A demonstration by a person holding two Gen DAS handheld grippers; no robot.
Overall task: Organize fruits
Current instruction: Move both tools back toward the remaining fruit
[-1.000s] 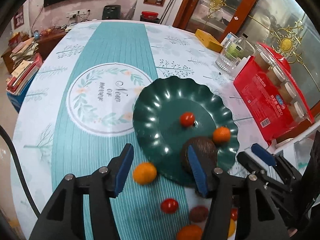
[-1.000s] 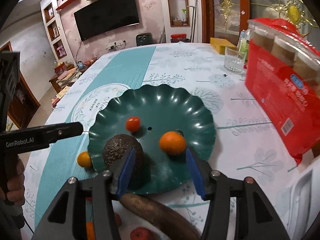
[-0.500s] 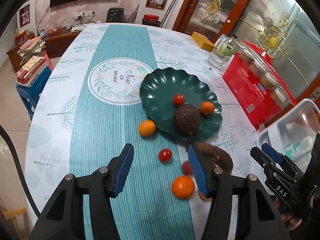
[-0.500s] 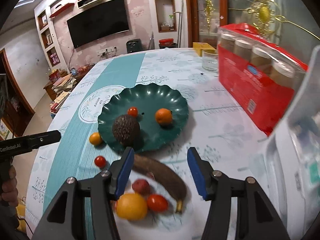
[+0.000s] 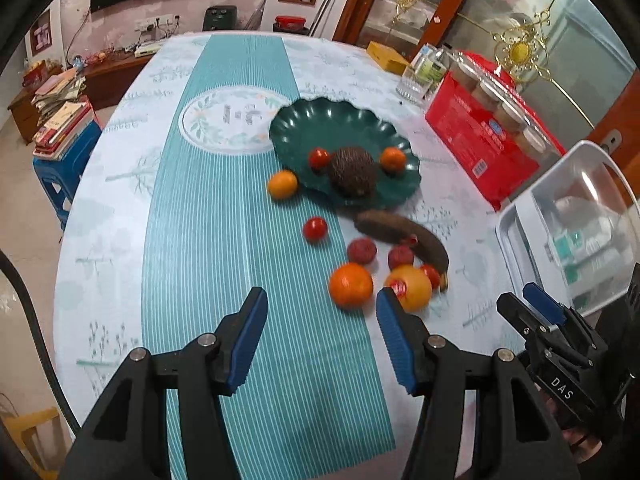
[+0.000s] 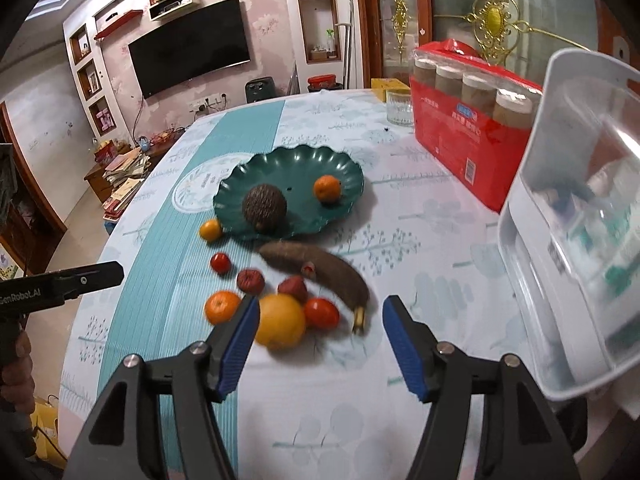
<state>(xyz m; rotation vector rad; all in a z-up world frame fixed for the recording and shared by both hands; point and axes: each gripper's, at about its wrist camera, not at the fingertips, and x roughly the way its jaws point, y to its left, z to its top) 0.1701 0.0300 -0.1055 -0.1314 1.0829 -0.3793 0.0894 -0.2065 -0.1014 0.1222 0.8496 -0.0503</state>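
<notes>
My left gripper (image 5: 322, 334) sits at the bottom of its view with its blue pads apart and nothing between them, only the striped teal runner (image 5: 208, 208) below. My right gripper (image 6: 320, 344) is likewise released; its jaws have just been opening wider, and they hold nothing, with bare tablecloth (image 6: 400, 208) in the gap.

Just above the right gripper's left pad in the right wrist view lies a large yellow-orange citrus (image 6: 280, 326), with a red tomato (image 6: 322, 313) touching it on the right and a smaller orange (image 6: 221, 306) at its left. Two dark red lychee-like fruits (image 6: 251, 280) lie just behind them, and a long brown banana (image 6: 316, 270) runs diagonally across the middle of the frame. A cherry tomato (image 6: 220, 262) and a small yellow-orange fruit (image 6: 211, 229) lie further up to the left, beside the plate.

The green scalloped plate (image 6: 280, 164) sits at centre, holding a dark avocado (image 6: 264, 208) and a mandarin (image 6: 327, 188); the left wrist view also shows a tomato on the plate (image 5: 319, 159). At the right edge stand a red package (image 6: 460, 148) and a clear plastic bin (image 6: 568, 220).
</notes>
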